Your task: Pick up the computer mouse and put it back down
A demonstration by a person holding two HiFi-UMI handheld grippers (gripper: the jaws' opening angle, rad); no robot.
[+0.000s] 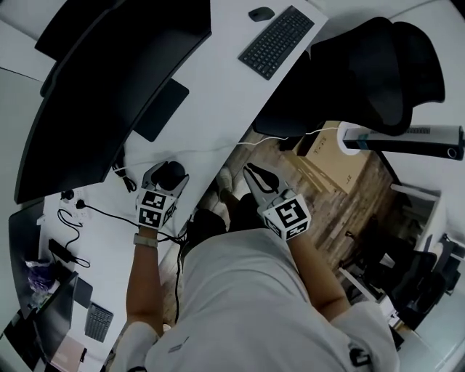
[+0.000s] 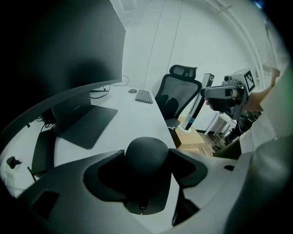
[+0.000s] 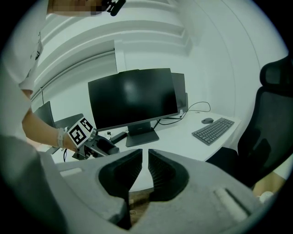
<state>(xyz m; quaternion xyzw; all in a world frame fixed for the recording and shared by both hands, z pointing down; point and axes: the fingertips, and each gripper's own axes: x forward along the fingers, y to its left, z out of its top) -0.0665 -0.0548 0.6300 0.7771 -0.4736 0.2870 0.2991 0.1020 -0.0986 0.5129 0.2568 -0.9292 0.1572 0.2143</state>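
A black computer mouse (image 2: pixel 146 157) sits between the jaws of my left gripper (image 2: pixel 145 170), which is shut on its sides. In the head view the mouse (image 1: pixel 171 173) and left gripper (image 1: pixel 167 176) are over the white desk (image 1: pixel 211 102), near its front edge and in front of the monitor stand. I cannot tell whether the mouse touches the desk. My right gripper (image 1: pixel 253 175) hangs off the desk over the floor. Its jaws (image 3: pixel 145 168) stand almost together with nothing between them.
A large dark monitor (image 1: pixel 109 80) fills the desk's left part. A keyboard (image 1: pixel 277 40) and a second mouse (image 1: pixel 261 13) lie at the far end. A black office chair (image 1: pixel 378 65) and a cardboard box (image 1: pixel 327 156) stand to the right. Cables (image 1: pixel 73 218) trail along the near desk.
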